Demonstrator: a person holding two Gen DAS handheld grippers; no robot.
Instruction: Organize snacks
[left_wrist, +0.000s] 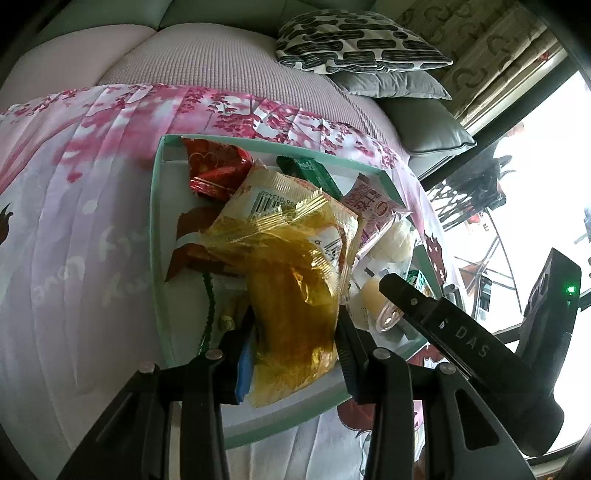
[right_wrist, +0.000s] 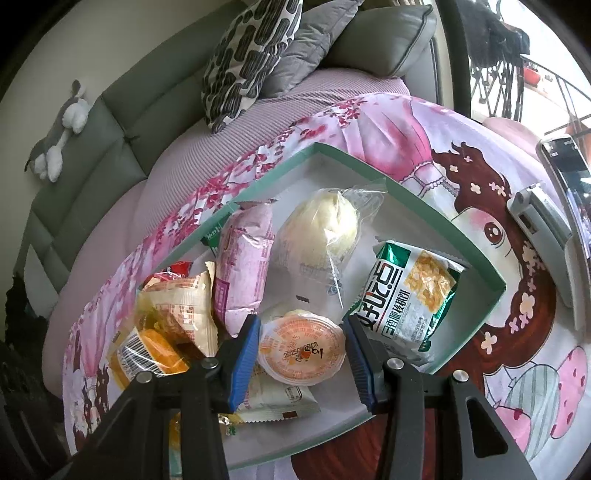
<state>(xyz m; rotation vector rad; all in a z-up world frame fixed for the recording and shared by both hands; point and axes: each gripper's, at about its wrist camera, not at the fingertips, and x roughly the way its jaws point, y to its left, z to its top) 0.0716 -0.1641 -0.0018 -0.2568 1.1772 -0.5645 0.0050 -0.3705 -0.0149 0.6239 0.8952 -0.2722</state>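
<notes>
- The yellow snack bag (left_wrist: 295, 280) is shiny, crinkly plastic.
- The jelly cup (right_wrist: 301, 349) is clear plastic with a smooth, glossy lid.
- The box (right_wrist: 373, 166) looks like matt cardboard – green rim, white inside.
- The bedspread (left_wrist: 74, 229) is soft cloth.
- Gripper pads (right_wrist: 245, 354) are blue and ridged.

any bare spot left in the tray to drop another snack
One bare patch on the tray floor, bordered by the pink packet, wrapped bun, green-white packet and jelly cup. The side with the yellow packets is piled up.
</notes>
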